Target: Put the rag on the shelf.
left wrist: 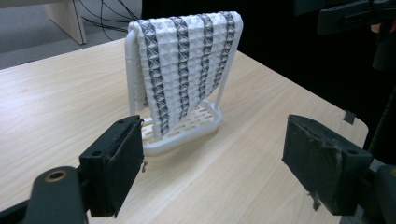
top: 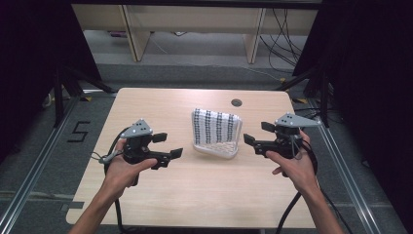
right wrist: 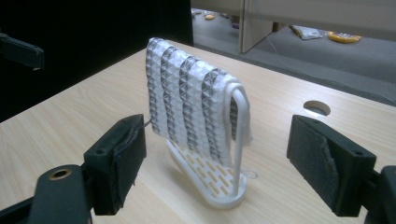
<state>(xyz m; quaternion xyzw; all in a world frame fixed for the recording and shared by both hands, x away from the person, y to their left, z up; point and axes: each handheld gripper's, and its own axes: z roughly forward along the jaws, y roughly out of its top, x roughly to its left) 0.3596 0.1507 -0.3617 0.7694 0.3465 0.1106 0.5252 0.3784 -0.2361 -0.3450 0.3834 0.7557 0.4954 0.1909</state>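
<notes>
Hanging over the top bar of a white plastic slotted rack (top: 214, 146), a white waffle-weave cloth with dark grey stripes (top: 215, 126) sits at the middle of the pale wooden table (top: 195, 195), draped so both halves fall free. The left gripper (top: 165, 146) and the right gripper (top: 253, 134) flank it, near but apart, each with jaws spread wide and empty, probably so that either side of the cloth can be pinched.

Grey floor (top: 204, 73), wooden furniture legs (top: 136, 34), black curtains (top: 29, 58)
</notes>
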